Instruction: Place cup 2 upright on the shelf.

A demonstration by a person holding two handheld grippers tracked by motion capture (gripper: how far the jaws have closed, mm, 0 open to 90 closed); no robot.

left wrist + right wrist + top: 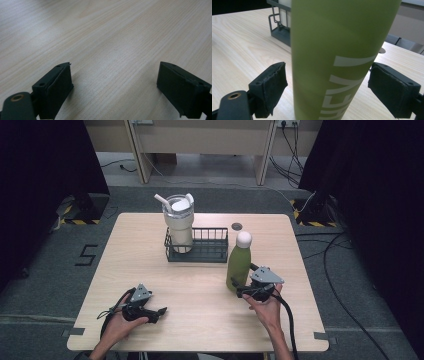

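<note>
cream tumbler (179, 222) w/ straw, upright in dark wire basket (216, 254) | round port in table (236, 226)

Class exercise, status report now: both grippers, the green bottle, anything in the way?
Left gripper open over bare table. Right gripper astride green bottle, gap at left pad, grip unconfirmed. Bottle upright beside wire rack holding tumbler. Nothing in the way.

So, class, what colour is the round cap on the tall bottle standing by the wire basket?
White, on the tall matte green bottle; the round cap shows best in the high view.
</note>
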